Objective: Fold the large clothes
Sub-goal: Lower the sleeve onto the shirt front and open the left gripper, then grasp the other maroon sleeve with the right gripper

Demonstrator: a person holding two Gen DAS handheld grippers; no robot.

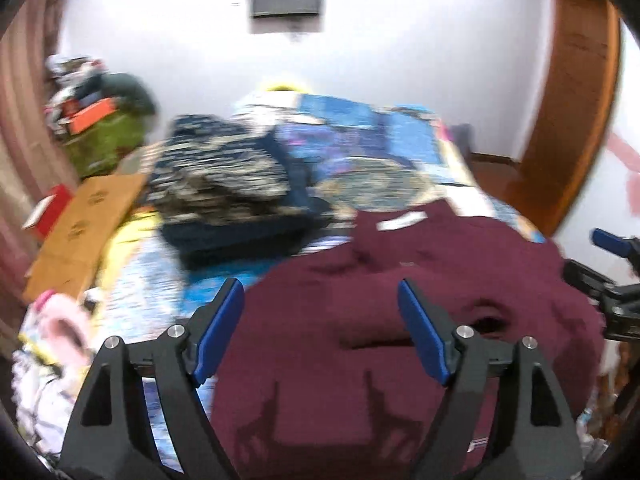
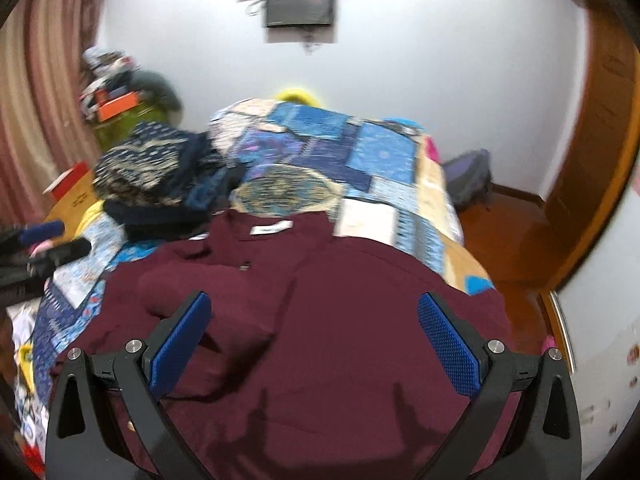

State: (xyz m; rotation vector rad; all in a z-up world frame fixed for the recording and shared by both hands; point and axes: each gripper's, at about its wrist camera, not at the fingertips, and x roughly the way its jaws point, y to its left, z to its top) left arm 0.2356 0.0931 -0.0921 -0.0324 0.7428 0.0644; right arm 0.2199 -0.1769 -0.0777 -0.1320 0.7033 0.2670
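A large maroon shirt [image 1: 360, 360] [image 2: 340, 340] lies spread on the bed, its collar with a white label [image 1: 402, 220] [image 2: 272, 228] toward the far side. Part of it is folded over on the left, with creases. My left gripper [image 1: 320, 286] hovers above the shirt's left part, open, with nothing between its blue pads. My right gripper [image 2: 315, 298] stands open over the middle of the shirt, also with nothing between its pads. Each gripper shows at the edge of the other's view: the right gripper [image 1: 612, 248] and the left gripper [image 2: 44, 240].
The bed has a blue patchwork cover [image 1: 360, 140] [image 2: 340, 140]. A pile of dark patterned clothes [image 1: 224, 184] [image 2: 156, 176] lies beyond the shirt at the left. A cardboard box [image 1: 84, 220], a green bag [image 1: 108, 140] and light clothes [image 1: 52, 360] crowd the left side. Wooden floor [image 2: 508, 240] and a backpack [image 2: 468, 180] lie to the right.
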